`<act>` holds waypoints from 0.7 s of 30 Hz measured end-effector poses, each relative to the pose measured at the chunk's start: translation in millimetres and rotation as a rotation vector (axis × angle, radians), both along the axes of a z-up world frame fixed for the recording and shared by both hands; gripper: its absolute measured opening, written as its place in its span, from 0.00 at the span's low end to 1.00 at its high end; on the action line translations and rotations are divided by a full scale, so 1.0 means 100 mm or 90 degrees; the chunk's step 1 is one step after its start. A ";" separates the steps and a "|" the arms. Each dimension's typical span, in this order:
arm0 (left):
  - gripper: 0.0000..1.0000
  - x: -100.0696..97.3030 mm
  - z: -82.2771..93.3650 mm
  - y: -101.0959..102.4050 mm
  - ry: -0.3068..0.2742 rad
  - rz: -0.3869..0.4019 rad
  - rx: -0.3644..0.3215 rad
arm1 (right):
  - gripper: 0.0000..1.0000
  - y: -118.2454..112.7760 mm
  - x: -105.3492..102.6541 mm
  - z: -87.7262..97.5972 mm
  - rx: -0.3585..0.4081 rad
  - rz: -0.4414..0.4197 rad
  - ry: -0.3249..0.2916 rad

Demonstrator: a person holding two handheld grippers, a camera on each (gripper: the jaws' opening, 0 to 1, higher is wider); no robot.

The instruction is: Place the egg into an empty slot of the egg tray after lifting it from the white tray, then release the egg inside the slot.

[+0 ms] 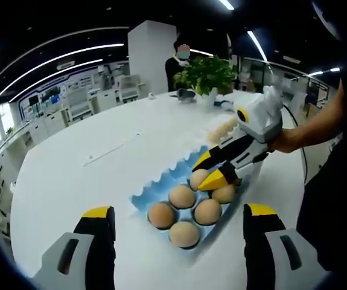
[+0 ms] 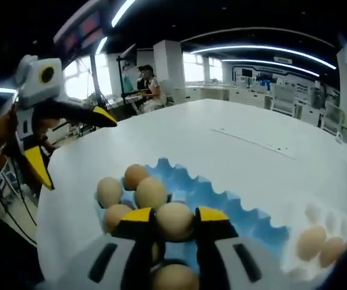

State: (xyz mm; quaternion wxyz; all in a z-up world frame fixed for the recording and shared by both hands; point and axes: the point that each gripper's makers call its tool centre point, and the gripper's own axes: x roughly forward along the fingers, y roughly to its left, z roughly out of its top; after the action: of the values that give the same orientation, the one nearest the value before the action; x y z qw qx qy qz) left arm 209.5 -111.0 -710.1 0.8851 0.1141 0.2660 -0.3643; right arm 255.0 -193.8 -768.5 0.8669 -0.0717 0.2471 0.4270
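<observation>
A tan egg (image 2: 174, 225) sits between the yellow tips of my right gripper (image 2: 174, 216), which is shut on it just over the blue egg tray (image 2: 221, 196). In the left gripper view that right gripper (image 1: 208, 171) comes in from the right, holding the egg (image 1: 197, 179) low at a slot of the blue tray (image 1: 161, 184). Several other eggs (image 1: 181, 196) fill slots beside it. The white tray (image 2: 318, 214) lies past the blue one with eggs (image 2: 311, 241) in it. My left gripper (image 1: 179, 216) hovers open before the tray, and it also stands open (image 2: 70, 142) at the left.
Everything lies on a large white table (image 1: 101, 157) whose edge curves close to the trays. A potted green plant (image 1: 208, 75) stands at its far side, with a person (image 1: 179, 63) behind it. A hand and sleeve (image 1: 318, 130) hold the right gripper.
</observation>
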 end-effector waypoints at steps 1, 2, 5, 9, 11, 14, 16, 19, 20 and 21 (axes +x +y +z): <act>0.89 0.00 0.00 0.00 0.000 0.000 0.000 | 0.27 0.00 0.00 0.00 0.001 0.000 0.001; 0.89 0.00 0.00 0.00 0.000 0.000 0.001 | 0.26 -0.01 -0.01 0.00 0.001 -0.001 0.002; 0.89 0.00 0.00 -0.01 0.000 0.001 -0.002 | 0.26 -0.03 -0.02 0.00 0.005 -0.006 0.012; 0.89 0.00 0.01 -0.03 -0.002 -0.002 -0.003 | 0.26 -0.09 -0.04 0.05 0.011 -0.016 0.007; 0.89 0.00 0.01 -0.03 -0.001 -0.002 -0.004 | 0.26 -0.13 -0.04 0.09 0.017 -0.023 0.002; 0.89 0.00 0.01 -0.03 -0.001 -0.001 -0.006 | 0.26 -0.20 -0.03 0.15 0.032 -0.036 0.000; 0.89 -0.01 0.01 -0.04 -0.001 -0.003 -0.004 | 0.26 -0.25 -0.02 0.16 0.030 -0.044 -0.006; 0.89 -0.01 0.01 -0.04 -0.002 -0.002 -0.003 | 0.26 -0.33 -0.03 0.16 0.037 -0.059 0.000; 0.89 0.00 0.01 -0.04 -0.004 0.000 -0.005 | 0.26 -0.36 -0.04 0.16 0.039 -0.062 0.003; 0.89 0.00 0.02 -0.04 -0.005 0.001 -0.005 | 0.26 -0.37 -0.05 0.16 0.039 -0.064 0.002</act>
State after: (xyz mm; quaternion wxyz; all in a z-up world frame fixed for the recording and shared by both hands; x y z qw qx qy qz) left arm 209.8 -114.5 -708.3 0.8869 0.1114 0.2614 -0.3644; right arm 250.4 -230.4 -752.4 0.8887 -0.0317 0.2385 0.3902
